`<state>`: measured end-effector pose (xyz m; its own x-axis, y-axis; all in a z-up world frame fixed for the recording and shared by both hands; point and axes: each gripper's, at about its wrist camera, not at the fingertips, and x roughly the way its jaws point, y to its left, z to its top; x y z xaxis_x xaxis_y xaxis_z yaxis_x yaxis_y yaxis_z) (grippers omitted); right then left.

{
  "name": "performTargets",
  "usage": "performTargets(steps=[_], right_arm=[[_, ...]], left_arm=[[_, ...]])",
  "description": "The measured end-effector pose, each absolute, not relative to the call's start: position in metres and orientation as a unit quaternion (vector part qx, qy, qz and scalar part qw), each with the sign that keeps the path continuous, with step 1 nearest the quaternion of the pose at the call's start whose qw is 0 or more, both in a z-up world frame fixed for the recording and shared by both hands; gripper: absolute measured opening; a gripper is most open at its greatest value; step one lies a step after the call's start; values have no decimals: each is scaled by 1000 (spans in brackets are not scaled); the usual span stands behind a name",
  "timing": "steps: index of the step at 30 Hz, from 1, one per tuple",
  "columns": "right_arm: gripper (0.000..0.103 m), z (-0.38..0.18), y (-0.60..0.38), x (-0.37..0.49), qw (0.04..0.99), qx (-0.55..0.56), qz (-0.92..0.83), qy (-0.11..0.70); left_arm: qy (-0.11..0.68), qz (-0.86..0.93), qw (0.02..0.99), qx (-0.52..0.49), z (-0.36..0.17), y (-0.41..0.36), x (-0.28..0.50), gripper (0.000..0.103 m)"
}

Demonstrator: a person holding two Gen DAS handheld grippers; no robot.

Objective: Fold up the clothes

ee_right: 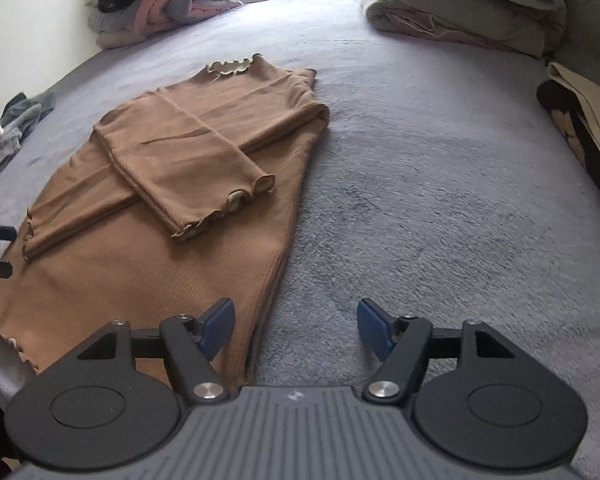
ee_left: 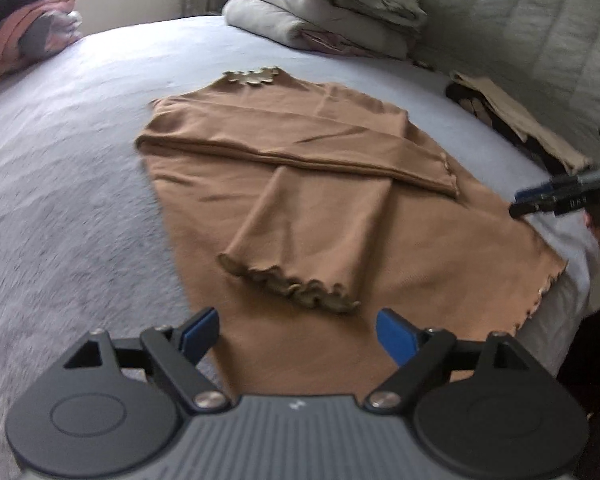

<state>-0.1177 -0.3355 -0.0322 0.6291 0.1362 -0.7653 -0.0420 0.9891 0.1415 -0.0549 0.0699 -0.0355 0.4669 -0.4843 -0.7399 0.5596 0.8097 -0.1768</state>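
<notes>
A grey fleecy bed (ee_right: 440, 184) fills the room; folded bedding (ee_left: 320, 12) stacked beside a padded headboard (ee_left: 540, 20).

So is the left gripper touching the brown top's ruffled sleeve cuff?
Apart. In the left wrist view, the open left gripper sits short of the ruffled cuff, with plain brown top fabric visible between them.

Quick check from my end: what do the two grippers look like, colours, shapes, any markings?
Both match. The left gripper and right gripper each have a ribbed grey body with a small white logo, two round black discs at the sides, black link arms with silver pivot screws, and blue pads on the fingers. No cables or sleeves show.
</notes>
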Motion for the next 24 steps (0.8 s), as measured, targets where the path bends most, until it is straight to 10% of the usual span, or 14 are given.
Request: performTargets(steps=[24], right_arm=[[71,6,-345,-97,899,116,56,419]], left_arm=[[454,-250,850,-89,-12,77,-5,87]])
